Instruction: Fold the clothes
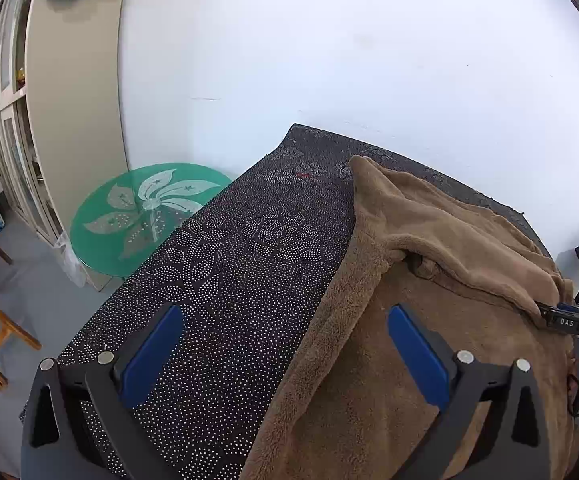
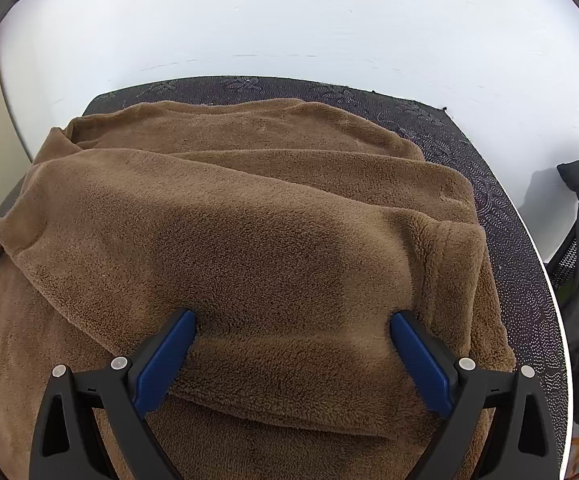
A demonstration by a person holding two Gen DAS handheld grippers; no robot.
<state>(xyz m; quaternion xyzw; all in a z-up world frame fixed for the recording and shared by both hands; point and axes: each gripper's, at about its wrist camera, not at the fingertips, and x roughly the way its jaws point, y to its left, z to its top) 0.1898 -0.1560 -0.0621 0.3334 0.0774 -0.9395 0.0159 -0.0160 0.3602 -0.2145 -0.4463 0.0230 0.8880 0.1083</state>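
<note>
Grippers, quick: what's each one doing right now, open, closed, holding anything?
Left gripper: open, holding nothing, over the brown garment's edge.
Right gripper: open, fingers wide against the brown garment.

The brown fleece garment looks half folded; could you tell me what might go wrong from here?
1. The brown fleece garment is thick and layered; the open right gripper may pinch only the top fold.
2. The left gripper is open, straddling the garment's edge, holding nothing, so that side could drag across the dotted tablecloth.
</note>
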